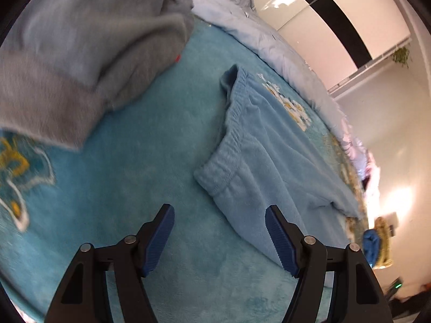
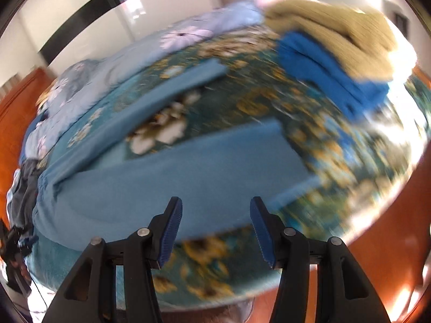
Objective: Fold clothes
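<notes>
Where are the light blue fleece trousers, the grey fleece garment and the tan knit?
Light blue fleece trousers (image 1: 272,161), left wrist view, upper leg.
Grey fleece garment (image 1: 89,43), left wrist view, middle.
Tan knit (image 2: 331,24), right wrist view, top.

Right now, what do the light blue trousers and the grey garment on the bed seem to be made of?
The light blue trousers look like soft fleece or brushed knit: a matte, slightly fuzzy surface and a gathered elastic waistband with stitching. The grey garment also looks like a thick fleece or brushed knit, matte and fuzzy, though blur hides the weave. Neither shows any sheen.
</notes>
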A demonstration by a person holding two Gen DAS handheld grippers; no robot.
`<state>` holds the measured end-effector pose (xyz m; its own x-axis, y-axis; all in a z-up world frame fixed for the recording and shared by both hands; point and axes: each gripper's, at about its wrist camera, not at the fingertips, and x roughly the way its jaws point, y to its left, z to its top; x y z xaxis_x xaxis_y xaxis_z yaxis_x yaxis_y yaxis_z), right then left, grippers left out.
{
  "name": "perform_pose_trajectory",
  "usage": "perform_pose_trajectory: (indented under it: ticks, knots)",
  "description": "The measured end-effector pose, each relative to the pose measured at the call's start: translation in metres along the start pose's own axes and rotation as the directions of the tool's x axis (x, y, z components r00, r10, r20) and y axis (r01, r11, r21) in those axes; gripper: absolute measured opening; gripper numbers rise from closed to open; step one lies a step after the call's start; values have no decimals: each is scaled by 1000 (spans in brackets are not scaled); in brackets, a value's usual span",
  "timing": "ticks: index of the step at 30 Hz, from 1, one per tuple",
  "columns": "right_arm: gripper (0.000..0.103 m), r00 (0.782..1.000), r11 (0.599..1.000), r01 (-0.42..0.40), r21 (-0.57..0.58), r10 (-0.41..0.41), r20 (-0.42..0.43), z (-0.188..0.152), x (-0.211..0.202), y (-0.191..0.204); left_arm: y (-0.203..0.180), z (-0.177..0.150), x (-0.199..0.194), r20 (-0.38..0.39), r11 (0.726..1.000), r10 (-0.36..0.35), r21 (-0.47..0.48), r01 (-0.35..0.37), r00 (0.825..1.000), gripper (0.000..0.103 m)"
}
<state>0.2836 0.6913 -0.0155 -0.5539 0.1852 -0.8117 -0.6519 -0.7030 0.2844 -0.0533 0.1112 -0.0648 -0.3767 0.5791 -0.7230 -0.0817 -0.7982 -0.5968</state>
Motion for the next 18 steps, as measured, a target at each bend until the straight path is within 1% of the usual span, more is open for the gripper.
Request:
perform_pose_trajectory:
  ticks: [2, 4, 5, 6, 7, 8, 9, 10, 11, 12, 13, 14, 15, 16, 17, 18]
  knots:
    - [54, 1000, 998, 4, 55, -4, -11, -7, 0, -18, 2, 2, 3, 10, 998, -41, -45, 41, 999, 73]
    - [54, 1000, 994, 3, 113, 0, -21, -11, 2, -34, 4, 4, 6, 21, 993, -80, -84, 81, 997, 70]
    - [54, 1000, 990, -2, 140, 5, -24, -11, 4, -41, 5, 5, 7, 28, 990, -97, -98, 99, 995, 66]
    - [54, 1000, 987, -10, 163, 14, -22, -11, 6, -46, 6, 6, 8, 35, 987, -113, -112, 117, 993, 52]
    - [54, 1000, 982, -22, 186, 25, -17, -10, 8, -51, 5, 6, 10, 34, 986, -116, -120, 119, 993, 41]
    - [54, 999, 978, -38, 205, 40, -8, -9, 8, -53, 4, 6, 11, 30, 985, -115, -125, 118, 993, 36]
    - [54, 999, 975, -50, 217, 51, 1, -7, 8, -55, 3, 6, 12, 34, 983, -123, -136, 126, 992, 28]
    - [54, 998, 973, -56, 222, 56, 8, -6, 8, -56, 2, 6, 10, 43, 979, -133, -147, 138, 990, 23]
    - [54, 998, 972, -65, 228, 63, 15, -4, 8, -57, 2, 7, 9, 55, 977, -140, -154, 147, 989, 21]
    - [54, 997, 969, -79, 234, 76, 22, -3, 9, -57, 1, 8, 7, 68, 976, -143, -155, 152, 987, 13]
    - [54, 996, 966, -93, 240, 89, 29, -1, 9, -58, -2, 8, 5, 81, 978, -136, -150, 147, 987, 8]
    - [48, 994, 964, -108, 244, 102, 35, 0, 9, -58, -4, 8, 1, 92, 980, -131, -140, 143, 987, 8]
    - [39, 993, 962, -118, 246, 112, 41, 1, 10, -57, -7, 7, -3, 102, 982, -126, -129, 139, 987, 4]
    - [16, 992, 962, -123, 246, 115, 46, 3, 8, -56, -11, 8, -9, 117, 984, -123, -115, 136, 985, 3]
    - [6, 992, 961, -127, 246, 118, 51, 4, 6, -56, -15, 8, -15, 133, 986, -120, -100, 134, 984, 3]
    - [5, 990, 960, -135, 245, 123, 63, 7, 3, -55, -19, 9, -20, 148, 988, -118, -86, 132, 982, 2]
